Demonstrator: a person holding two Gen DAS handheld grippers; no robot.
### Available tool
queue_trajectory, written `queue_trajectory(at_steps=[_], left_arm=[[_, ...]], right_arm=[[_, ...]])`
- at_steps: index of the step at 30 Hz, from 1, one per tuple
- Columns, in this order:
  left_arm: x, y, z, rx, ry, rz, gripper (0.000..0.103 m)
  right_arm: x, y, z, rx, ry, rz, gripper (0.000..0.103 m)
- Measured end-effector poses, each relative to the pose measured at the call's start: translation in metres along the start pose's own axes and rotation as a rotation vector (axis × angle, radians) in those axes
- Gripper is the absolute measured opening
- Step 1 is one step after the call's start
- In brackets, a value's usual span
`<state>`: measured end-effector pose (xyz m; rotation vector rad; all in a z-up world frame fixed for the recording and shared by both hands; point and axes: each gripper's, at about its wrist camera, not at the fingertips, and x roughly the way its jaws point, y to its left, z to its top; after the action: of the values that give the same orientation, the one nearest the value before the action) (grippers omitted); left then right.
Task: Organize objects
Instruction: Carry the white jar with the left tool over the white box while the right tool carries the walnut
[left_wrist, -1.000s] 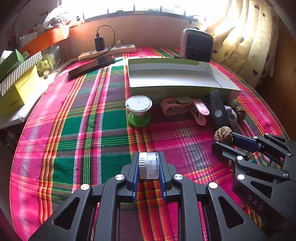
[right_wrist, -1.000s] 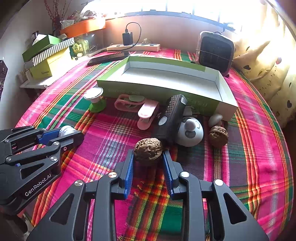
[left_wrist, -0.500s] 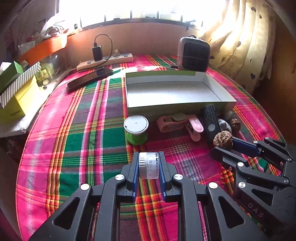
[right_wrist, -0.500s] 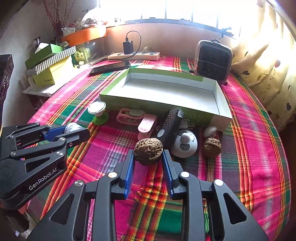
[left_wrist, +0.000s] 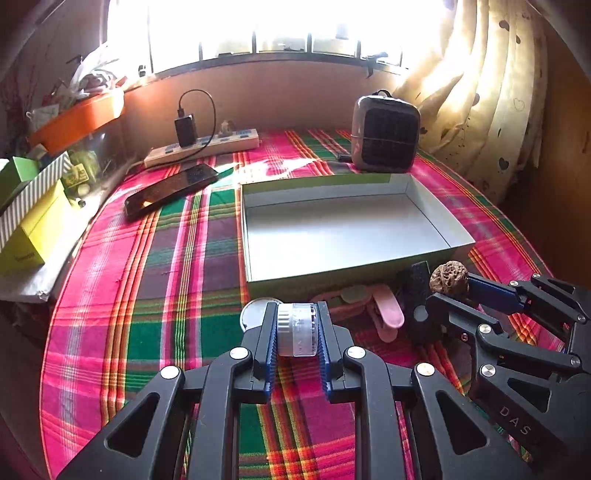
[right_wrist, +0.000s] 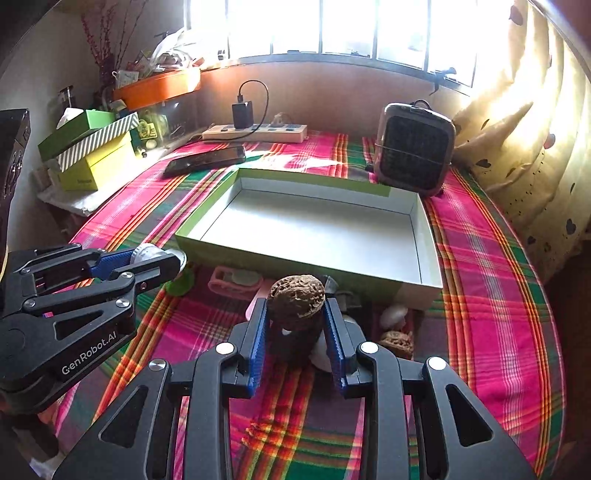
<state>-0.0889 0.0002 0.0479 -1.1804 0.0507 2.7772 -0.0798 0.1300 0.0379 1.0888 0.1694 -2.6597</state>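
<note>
My left gripper (left_wrist: 297, 334) is shut on a small white and clear round container (left_wrist: 298, 328), held above the plaid cloth in front of the open green-sided box (left_wrist: 347, 236). My right gripper (right_wrist: 295, 317) is shut on a brown walnut (right_wrist: 296, 297), also held up before the box (right_wrist: 314, 232). The box is empty. In the left wrist view the right gripper (left_wrist: 454, 291) shows with the walnut (left_wrist: 448, 277). In the right wrist view the left gripper (right_wrist: 147, 258) shows at left. A second walnut (right_wrist: 398, 341) lies on the cloth.
In front of the box lie pink clips (left_wrist: 384, 314), a black device (left_wrist: 419, 295), a white round thing (right_wrist: 393, 315) and a green-based spool (left_wrist: 255, 314). A small heater (right_wrist: 413, 147), power strip (right_wrist: 255, 133), phone (right_wrist: 205, 160) and stacked boxes (right_wrist: 92, 155) stand behind and left.
Both grippers have risen and tilted with their objects held; the box now shows from higher up and the loose things in front of it are partly hidden behind the fingers.
</note>
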Motion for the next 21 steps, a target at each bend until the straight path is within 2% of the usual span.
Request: queue_trajectory(at_steps=[21], left_arm=[[0.054, 0.015, 0.061, -0.019, 0.016, -0.001, 0.017]], right_arm=[[0.046, -0.024, 0.062, 0.028, 0.004, -0.008, 0.031]])
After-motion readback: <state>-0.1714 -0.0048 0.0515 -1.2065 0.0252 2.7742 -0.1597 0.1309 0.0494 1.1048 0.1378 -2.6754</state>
